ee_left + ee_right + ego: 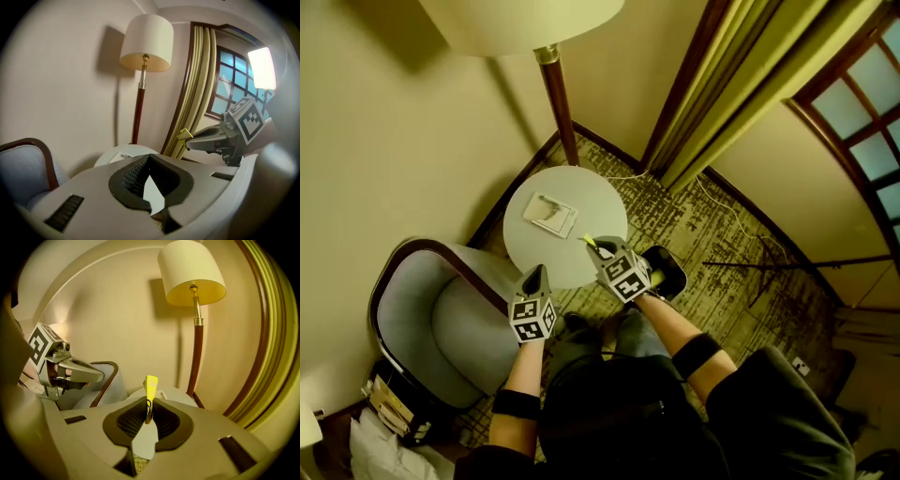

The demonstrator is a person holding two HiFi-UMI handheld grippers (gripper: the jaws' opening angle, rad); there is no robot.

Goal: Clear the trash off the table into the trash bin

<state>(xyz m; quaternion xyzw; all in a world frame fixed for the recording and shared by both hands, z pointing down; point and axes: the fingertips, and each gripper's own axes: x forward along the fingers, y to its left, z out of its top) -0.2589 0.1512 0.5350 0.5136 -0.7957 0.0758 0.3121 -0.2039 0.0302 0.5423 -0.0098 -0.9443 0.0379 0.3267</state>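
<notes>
Yellow scrap [150, 386] sits pinched in right tool [148, 406] over bench [581, 192], left tool [149, 159] closed empty; next, likely carry to bin [669, 272] beside bench.

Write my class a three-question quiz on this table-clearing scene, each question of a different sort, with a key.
1. True or false: the left gripper is carrying a piece of trash.
2. What is the right gripper shut on? A: a yellow wrapper. B: a white cup. C: a spoon.
3. In a few words: what lies on the round table?

Key
1. False: its jaws are closed with nothing between them.
2. A.
3. A flat white packet.
</notes>
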